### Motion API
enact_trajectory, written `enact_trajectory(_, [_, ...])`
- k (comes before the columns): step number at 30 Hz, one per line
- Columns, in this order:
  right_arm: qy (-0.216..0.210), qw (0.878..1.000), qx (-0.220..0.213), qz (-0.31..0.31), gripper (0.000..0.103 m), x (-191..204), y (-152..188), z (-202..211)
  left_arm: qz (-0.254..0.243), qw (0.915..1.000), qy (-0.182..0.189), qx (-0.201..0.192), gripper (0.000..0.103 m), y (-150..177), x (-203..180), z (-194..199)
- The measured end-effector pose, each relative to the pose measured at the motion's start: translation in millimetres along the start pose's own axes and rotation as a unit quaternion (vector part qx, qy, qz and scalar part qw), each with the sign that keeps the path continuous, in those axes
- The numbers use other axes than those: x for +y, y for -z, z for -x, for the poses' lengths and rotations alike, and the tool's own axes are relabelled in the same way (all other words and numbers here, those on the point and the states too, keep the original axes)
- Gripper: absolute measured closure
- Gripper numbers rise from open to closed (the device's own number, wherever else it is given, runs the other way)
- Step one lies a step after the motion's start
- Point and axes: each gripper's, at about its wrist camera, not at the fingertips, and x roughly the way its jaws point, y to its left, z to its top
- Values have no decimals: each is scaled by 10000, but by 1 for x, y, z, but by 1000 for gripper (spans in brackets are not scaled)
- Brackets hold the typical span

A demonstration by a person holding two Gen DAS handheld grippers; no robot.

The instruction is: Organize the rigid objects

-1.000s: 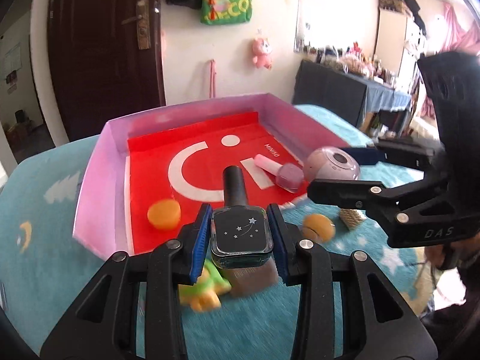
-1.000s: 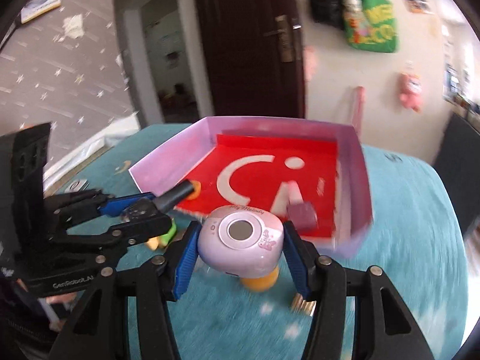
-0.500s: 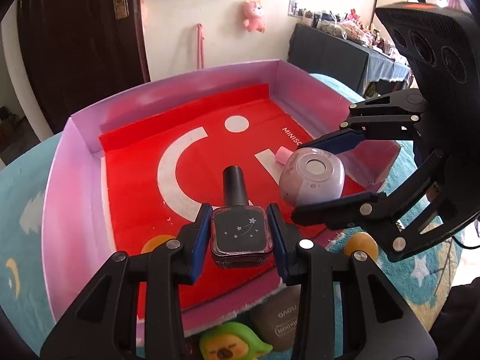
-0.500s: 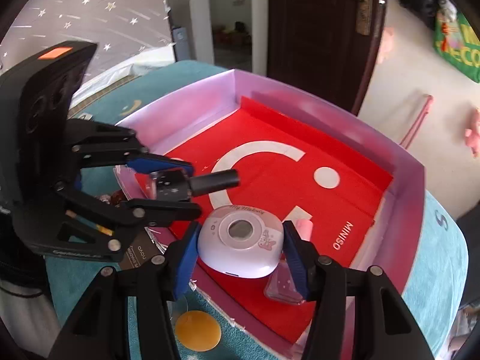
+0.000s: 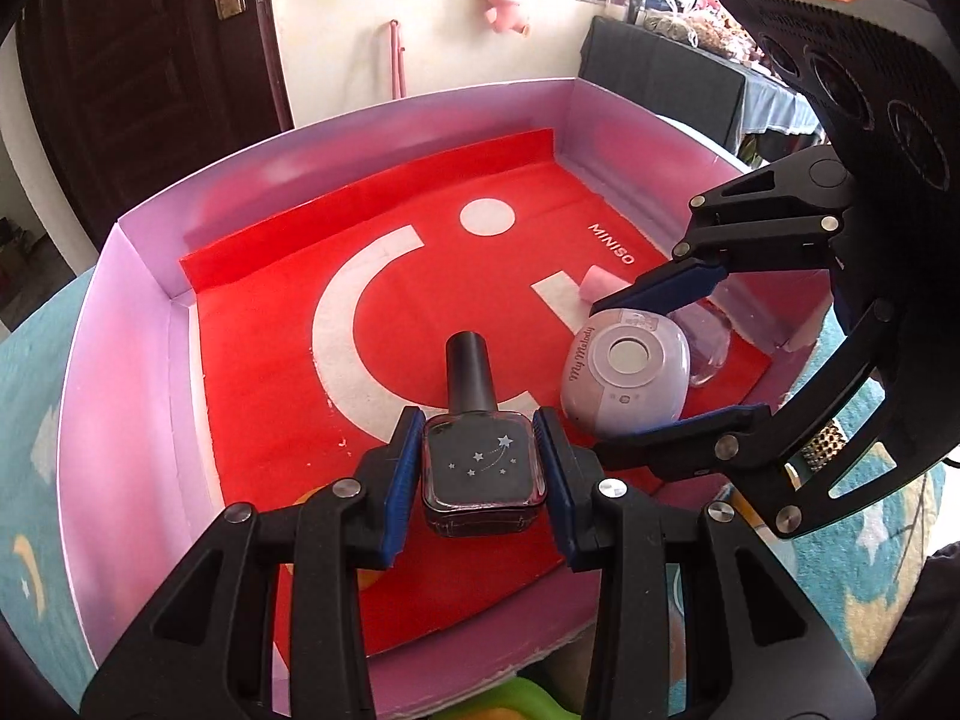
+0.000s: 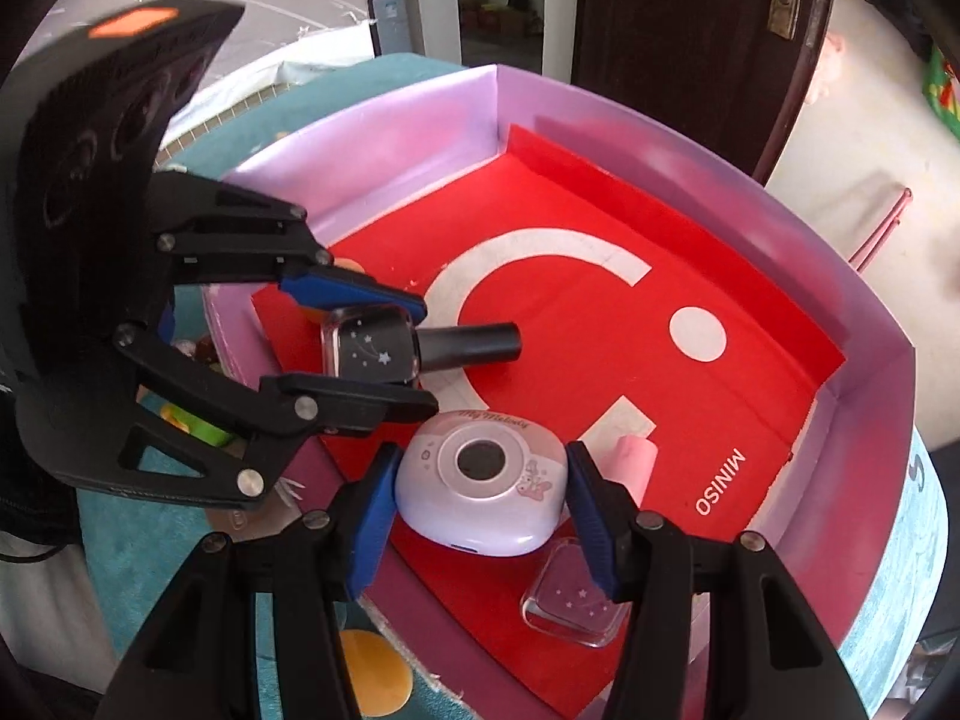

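My left gripper (image 5: pixel 480 450) is shut on a dark, star-printed nail polish bottle (image 5: pixel 480 468), its black cap pointing away, just above the red liner of the lilac-walled box (image 5: pixel 126 396). To its right, my right gripper (image 5: pixel 600 375) is shut on a lilac rounded "My Melody" case (image 5: pixel 627 381). In the right wrist view the case (image 6: pixel 480 483) sits between the blue pads, low over the box's (image 6: pixel 660 138) near corner, with the left gripper (image 6: pixel 420 358) and dark bottle (image 6: pixel 372 351) at left. A clear bottle (image 6: pixel 576 600) with a pink cap (image 6: pixel 630 462) lies under the right gripper.
The box rests on a teal blanket (image 5: pixel 36 438) with moon and star prints. Outside its near wall lie an orange disc (image 6: pixel 375 681), a green toy (image 6: pixel 192 423) and a bristly brush (image 5: pixel 825 447). A dark door (image 5: pixel 138 60) and a wall stand behind.
Both grippers have moved forward and down from outside the box to low over its red liner, each still holding its item. The right gripper has rolled.
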Motion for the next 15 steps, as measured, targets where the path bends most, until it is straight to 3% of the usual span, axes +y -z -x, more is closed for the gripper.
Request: enact_trajectory(15, [-55, 9998, 180, 65, 46, -3, -4, -14, 53, 9996, 94, 261, 68, -3, 4, -13])
